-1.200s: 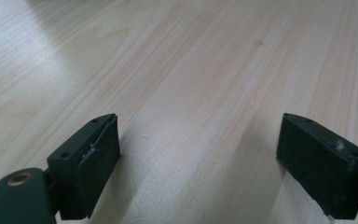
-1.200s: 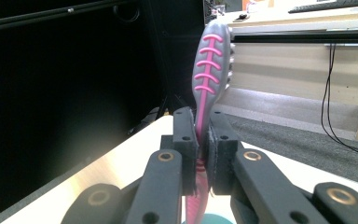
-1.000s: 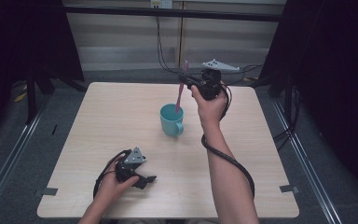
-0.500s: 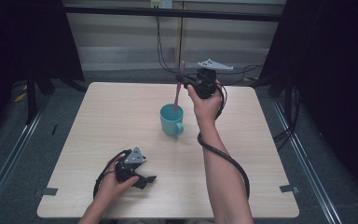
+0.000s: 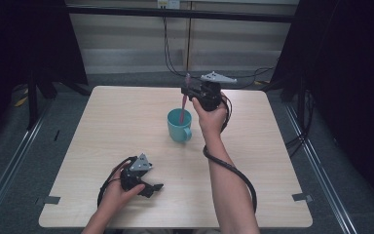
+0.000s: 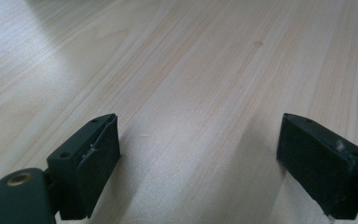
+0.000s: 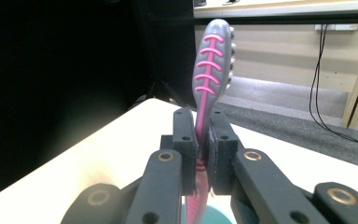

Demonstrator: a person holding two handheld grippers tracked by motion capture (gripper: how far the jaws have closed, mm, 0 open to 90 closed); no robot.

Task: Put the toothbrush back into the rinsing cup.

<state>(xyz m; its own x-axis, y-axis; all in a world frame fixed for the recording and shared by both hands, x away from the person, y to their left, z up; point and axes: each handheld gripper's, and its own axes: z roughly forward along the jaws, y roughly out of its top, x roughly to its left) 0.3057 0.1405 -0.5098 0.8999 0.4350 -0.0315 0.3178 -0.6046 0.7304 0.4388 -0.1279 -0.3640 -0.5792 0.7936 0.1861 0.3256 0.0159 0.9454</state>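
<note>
Toothbrush (image 5: 182, 103) pinched upright in the right gripper (image 5: 191, 92), jaws clamped on the neck just below the bristle head — in the right gripper view, the grey-and-pink head (image 7: 212, 60) stands above the jaws, and the handle drops toward the teal mug (image 5: 179, 125). Light, stiff plastic, slim and likely smooth; judged prone to pivot if gripped loosely, so the neck hold with flat pads seems sound. The handle's lower end looks to be inside the mug's mouth; the rim is the one thing to catch on, and the light mug could tip. Left gripper (image 5: 148, 186) rests well apart on the table (image 5: 253, 195), jaws wide, nothing between them — clear of the work.
</note>
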